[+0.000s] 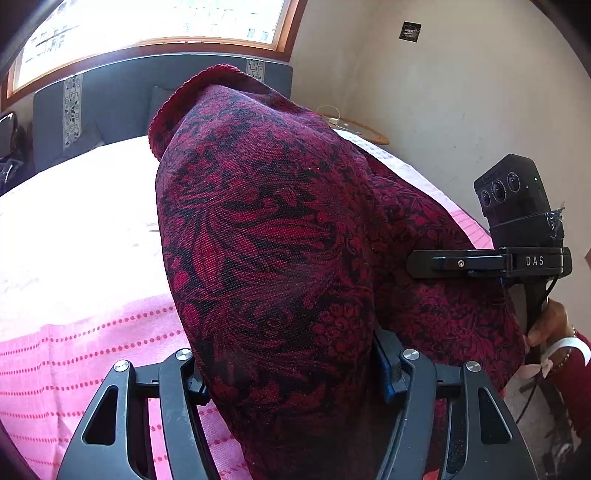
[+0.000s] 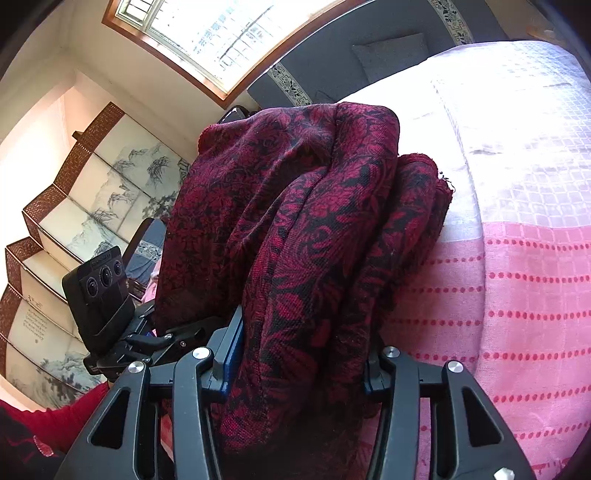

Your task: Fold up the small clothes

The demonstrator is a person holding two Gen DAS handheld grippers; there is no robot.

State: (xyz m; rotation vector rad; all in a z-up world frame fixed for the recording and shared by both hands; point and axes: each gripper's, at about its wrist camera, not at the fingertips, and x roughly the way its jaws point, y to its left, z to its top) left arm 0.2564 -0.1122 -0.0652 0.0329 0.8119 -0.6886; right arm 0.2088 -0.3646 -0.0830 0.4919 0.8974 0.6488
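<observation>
Bed (image 1: 74,229) surface open left of the red patterned cloth (image 1: 266,229), pink cover free; cloth bulk blocks centre; right hand-held gripper (image 1: 410,264) crowds the right side near the wall (image 1: 461,92); headboard (image 1: 118,96) closes the far end

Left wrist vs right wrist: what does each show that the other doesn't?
Left wrist only: the right claw side-on against the red patterned cloth, the hand gripping its handle, and a small wooden table by the wall.

Right wrist only: a painted folding screen at left, and the left claw with its camera block.

Both: the cloth bunched between that view's own fingers, the pink dotted bedspread, the grey headboard and the window.
</observation>
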